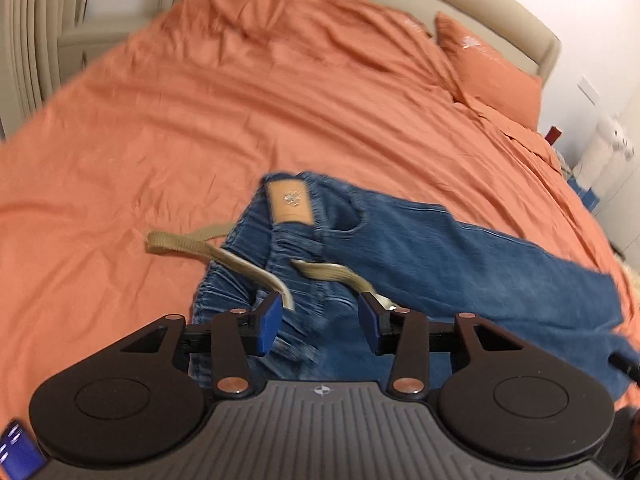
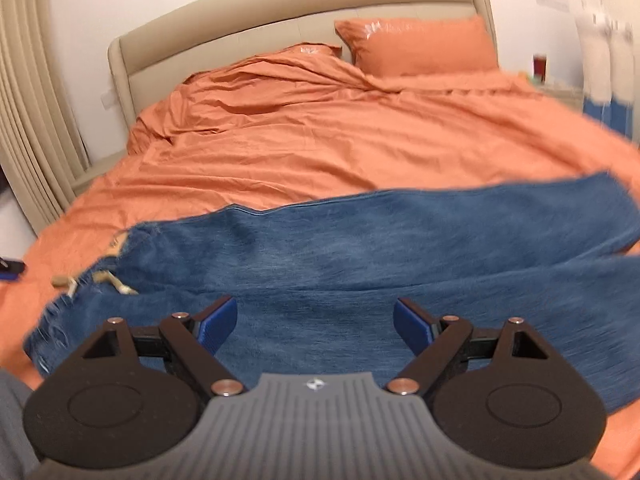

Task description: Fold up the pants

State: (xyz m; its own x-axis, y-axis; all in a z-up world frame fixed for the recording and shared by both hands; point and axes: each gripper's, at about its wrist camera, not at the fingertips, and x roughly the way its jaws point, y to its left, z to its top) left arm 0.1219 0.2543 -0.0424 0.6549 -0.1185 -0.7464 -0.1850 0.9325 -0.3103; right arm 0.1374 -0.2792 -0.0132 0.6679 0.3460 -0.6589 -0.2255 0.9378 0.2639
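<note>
Two grippers' jaws apart above pants (image 2: pixel 360 256); orange bedspread (image 2: pixel 320 140) beyond.

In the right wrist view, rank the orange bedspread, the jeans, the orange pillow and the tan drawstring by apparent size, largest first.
1. Orange bedspread
2. Jeans, though nearness to the camera enlarges them
3. Orange pillow, far off, so it looks smaller than it is
4. Tan drawstring

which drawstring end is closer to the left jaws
The right end, running down to the right blue pad; the left end trails away across the orange sheet.
</note>
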